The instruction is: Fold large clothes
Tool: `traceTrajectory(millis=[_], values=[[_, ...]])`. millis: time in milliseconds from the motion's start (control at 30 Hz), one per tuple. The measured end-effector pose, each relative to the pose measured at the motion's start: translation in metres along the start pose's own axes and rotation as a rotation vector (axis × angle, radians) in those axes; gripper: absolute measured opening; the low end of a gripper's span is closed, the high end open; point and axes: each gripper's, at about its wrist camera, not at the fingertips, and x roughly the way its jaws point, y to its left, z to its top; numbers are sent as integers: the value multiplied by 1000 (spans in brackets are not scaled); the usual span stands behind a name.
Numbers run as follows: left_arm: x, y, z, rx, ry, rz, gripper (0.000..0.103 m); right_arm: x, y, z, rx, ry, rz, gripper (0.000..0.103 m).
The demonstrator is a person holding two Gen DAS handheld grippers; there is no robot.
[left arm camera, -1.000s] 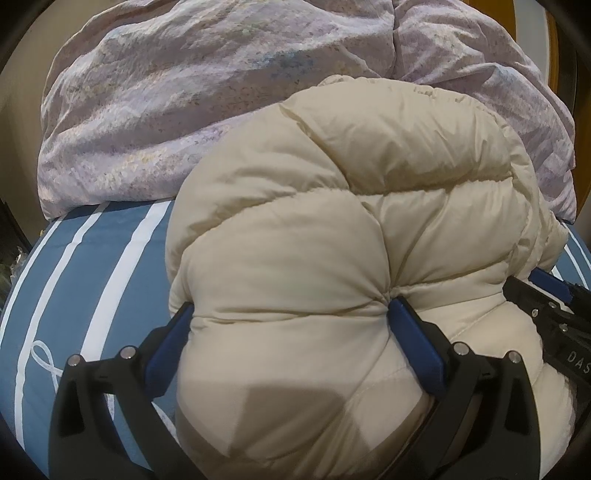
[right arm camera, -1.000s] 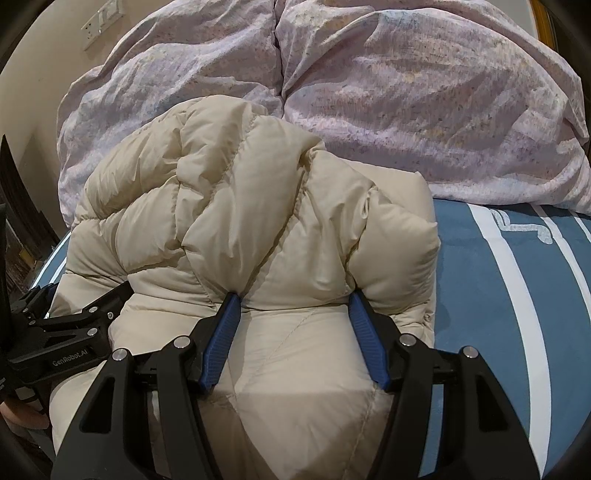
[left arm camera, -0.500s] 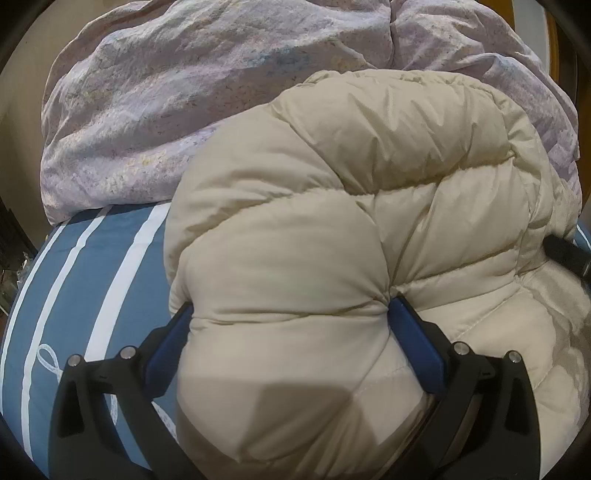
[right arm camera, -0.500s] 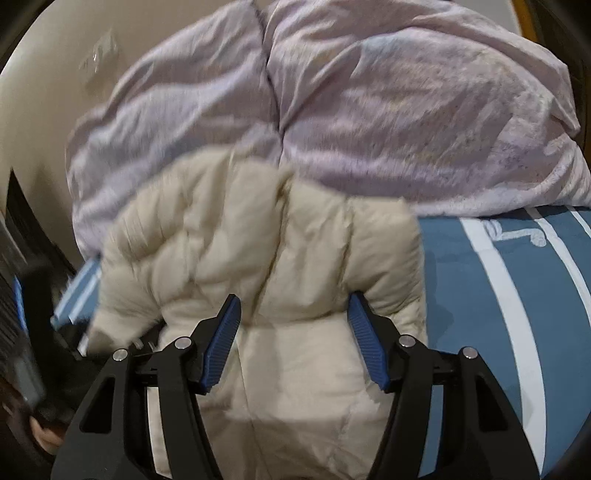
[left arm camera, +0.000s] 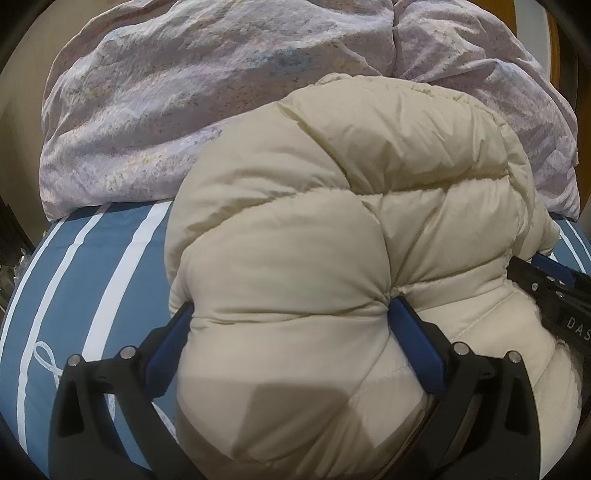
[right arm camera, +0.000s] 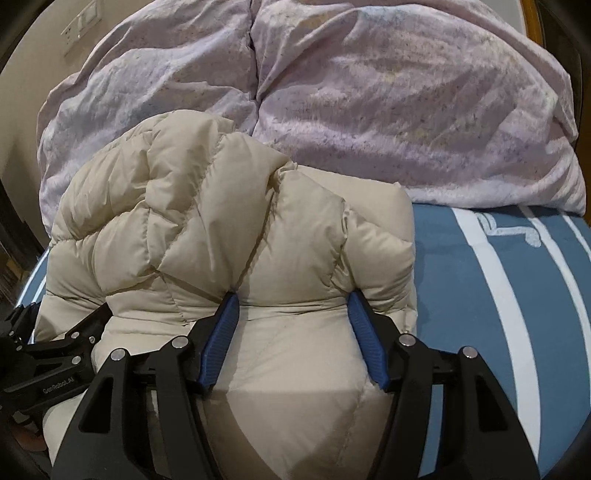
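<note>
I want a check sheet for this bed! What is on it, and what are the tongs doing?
Surface: blue bedsheet with white stripes.
Job's things: cream puffer jacket, bunched in a puffy heap on the sheet.
Clutter: crumpled lilac duvet piled behind the jacket.
Grippers: left tongs shut on the jacket, pads pressed into the padding; right tongs shut on the jacket too.
Cables: nothing seen.
Surroundings: beige wall with a switch plate; wooden headboard edge.
</note>
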Motion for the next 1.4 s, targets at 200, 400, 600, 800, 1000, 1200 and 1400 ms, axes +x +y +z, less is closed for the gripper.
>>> traceTrajectory(millis=[200, 400, 600, 800, 1000, 1200, 1400], values=[[-15, 5, -5, 0, -40, -7, 101, -33, 1, -3, 12, 2, 8, 71], [-70, 19, -23, -38, -103, -59, 101, -91, 3, -25, 20, -50, 73, 80], [-126, 24, -49, -7, -142, -60, 101, -106, 12, -52, -26, -30, 41, 80], [-162, 26, -83, 16, -117, -71, 101, -138, 1, -78, 42, 1, 70, 90], [-188, 24, -116, 9, -81, -104, 101, -179, 5, -103, 40, -36, 57, 102], [-206, 27, -135, -27, -67, -128, 101, -200, 15, -118, 23, -32, 39, 102], [-223, 26, -146, -44, -62, -138, 101, -214, 20, -131, 27, -11, 48, 102]])
